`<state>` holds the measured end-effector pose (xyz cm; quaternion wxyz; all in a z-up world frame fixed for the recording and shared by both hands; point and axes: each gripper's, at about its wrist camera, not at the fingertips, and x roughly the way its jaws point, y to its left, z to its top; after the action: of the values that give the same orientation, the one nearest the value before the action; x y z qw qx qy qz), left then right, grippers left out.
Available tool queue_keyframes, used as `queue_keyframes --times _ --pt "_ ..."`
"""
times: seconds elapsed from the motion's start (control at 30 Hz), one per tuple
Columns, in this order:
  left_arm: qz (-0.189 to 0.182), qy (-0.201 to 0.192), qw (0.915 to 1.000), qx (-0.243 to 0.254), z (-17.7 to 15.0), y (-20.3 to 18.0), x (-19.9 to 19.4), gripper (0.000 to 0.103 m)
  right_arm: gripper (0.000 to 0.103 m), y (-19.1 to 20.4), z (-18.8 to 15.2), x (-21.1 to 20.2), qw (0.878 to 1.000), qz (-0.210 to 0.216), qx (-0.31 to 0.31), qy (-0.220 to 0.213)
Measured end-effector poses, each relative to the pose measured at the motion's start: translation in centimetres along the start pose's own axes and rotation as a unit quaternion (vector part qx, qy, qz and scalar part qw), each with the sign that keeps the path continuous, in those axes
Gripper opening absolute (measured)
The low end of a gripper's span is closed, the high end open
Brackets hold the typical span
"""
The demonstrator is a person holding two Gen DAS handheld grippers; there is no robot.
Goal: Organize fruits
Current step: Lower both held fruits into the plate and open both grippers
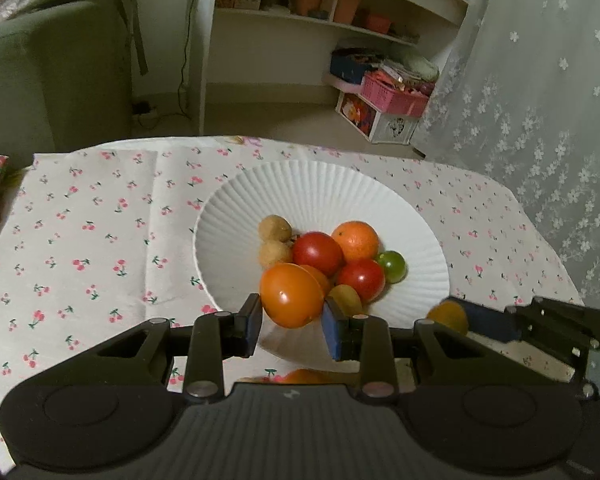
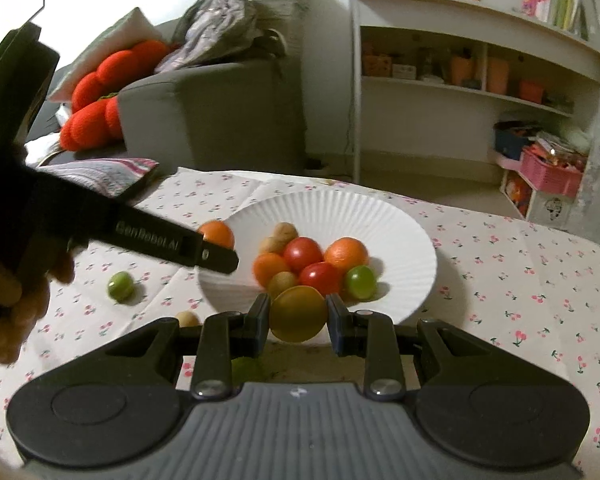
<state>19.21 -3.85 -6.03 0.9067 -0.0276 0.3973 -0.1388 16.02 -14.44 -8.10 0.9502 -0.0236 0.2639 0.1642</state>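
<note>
Dim, greenish indoor light; soft shadows, fisheye-bent edges, motion blur at right view's left.

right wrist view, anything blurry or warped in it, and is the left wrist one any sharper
Right wrist view: the left gripper crossing at left and the green fruit on the cloth are motion-smeared, and the shelf bows from the fisheye. Left wrist view: sharper on the plate, but the right gripper at the lower right is blurred, and the table edge curves.
</note>
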Motion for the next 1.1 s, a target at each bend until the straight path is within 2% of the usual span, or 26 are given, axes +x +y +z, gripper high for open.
queue_keyframes --times 0.3,0.57,0.8,0.87,0.97,1.1 --pt "-0.002 0.007 0.9999 0.011 -0.2 0.1 1.0 0.017 0.027 -0.5 0.0 1.7 0.999 0.013 0.030 0.031" --pt "0.000 0.000 0.9999 0.014 -0.3 0.3 0.6 0.023 0.028 -0.6 0.2 2.0 0.998 -0.002 0.044 0.033" --pt "-0.007 -0.008 0.9996 -0.026 0.1 1.6 -0.9 0.025 0.031 -0.8 -0.1 1.5 0.997 -0.013 0.067 0.032" --pt "-0.004 -0.013 0.9992 -0.038 0.3 2.0 -1.6 0.030 0.032 -0.6 -0.1 1.2 0.997 -0.014 0.065 0.027" --pt "0.011 -0.015 0.9991 -0.039 0.2 2.1 -2.2 0.031 0.033 -0.4 -0.1 0.9 0.998 -0.010 0.059 0.023" --pt "0.013 -0.012 0.9990 -0.041 -0.1 2.3 -2.6 0.032 0.034 -0.2 -0.1 0.8 0.998 -0.008 0.053 0.021"
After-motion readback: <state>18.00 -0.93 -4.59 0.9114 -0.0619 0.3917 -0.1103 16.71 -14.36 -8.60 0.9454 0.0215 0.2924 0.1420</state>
